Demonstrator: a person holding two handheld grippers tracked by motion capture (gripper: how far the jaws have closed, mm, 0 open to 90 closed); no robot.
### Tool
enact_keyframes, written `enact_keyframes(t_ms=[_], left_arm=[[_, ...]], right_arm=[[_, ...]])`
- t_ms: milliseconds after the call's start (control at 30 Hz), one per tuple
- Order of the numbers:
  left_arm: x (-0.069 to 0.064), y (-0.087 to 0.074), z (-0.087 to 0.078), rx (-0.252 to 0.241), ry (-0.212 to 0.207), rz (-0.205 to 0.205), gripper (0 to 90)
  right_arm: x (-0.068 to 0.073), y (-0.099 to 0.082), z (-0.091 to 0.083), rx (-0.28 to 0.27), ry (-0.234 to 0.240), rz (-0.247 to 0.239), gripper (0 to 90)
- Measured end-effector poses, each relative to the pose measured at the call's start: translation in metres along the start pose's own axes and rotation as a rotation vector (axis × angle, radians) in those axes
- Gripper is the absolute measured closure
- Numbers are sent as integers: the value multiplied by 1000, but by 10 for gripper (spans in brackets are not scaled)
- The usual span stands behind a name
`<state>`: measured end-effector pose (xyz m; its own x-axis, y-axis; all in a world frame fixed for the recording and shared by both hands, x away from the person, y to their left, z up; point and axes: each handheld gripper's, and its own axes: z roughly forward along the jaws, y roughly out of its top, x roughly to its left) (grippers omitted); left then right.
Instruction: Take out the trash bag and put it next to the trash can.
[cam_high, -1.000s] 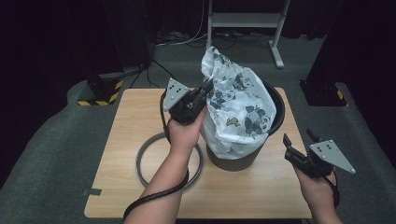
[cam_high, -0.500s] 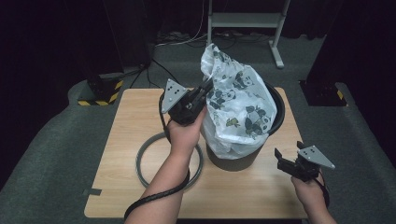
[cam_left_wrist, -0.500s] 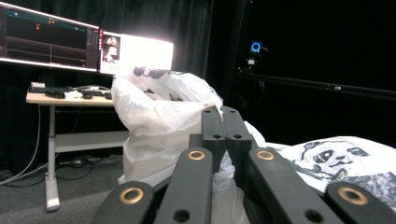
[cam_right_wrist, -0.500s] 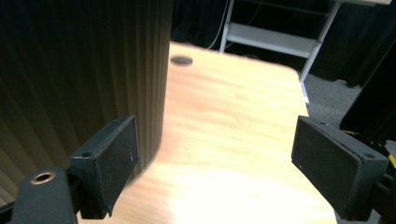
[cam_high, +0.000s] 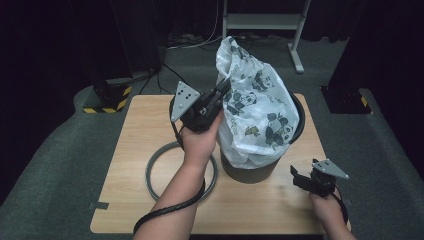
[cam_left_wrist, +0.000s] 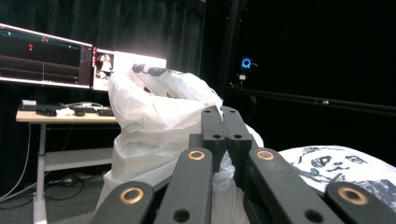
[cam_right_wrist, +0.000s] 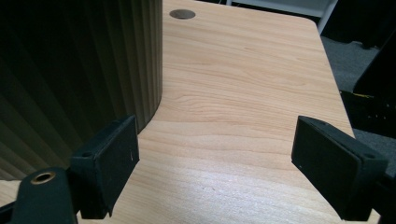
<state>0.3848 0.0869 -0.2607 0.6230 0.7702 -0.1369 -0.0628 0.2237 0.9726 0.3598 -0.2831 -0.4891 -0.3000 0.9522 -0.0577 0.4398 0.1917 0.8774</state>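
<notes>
Panda-print bag (cam_high: 260, 117) stands half out of the black bin (cam_high: 250, 167) on the tabletop (cam_high: 150, 130), pinched by the left gripper (cam_high: 220, 95). Since 1 second ago, the right gripper (cam_high: 300, 177) has dropped beside the bin, jaws opened wide, empty; likely to steady it.

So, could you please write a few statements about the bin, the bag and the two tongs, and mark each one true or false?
1. The left tongs are shut on the plastic bag. True.
2. The right tongs grip the bin. False: they are open, low over the table beside the bin, with nothing between the jaws.
3. The bag sits in the bin and rises above its rim. True.
4. The grey ring sits on the bin's rim. False: it lies flat on the table, left of the bin.
5. The bag is plain white. False: it has panda prints.
</notes>
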Motion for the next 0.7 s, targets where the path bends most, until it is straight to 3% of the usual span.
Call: enact_keyframes(t_ms=[100,700], left_arm=[[-1,4,-1,-10,0,10,898],[-8,31,3,-90,-11,37,898]], right_arm=[[2,-1,2,20,1,-11,148],[-1,-1,-1,-6,-5,-27,149]])
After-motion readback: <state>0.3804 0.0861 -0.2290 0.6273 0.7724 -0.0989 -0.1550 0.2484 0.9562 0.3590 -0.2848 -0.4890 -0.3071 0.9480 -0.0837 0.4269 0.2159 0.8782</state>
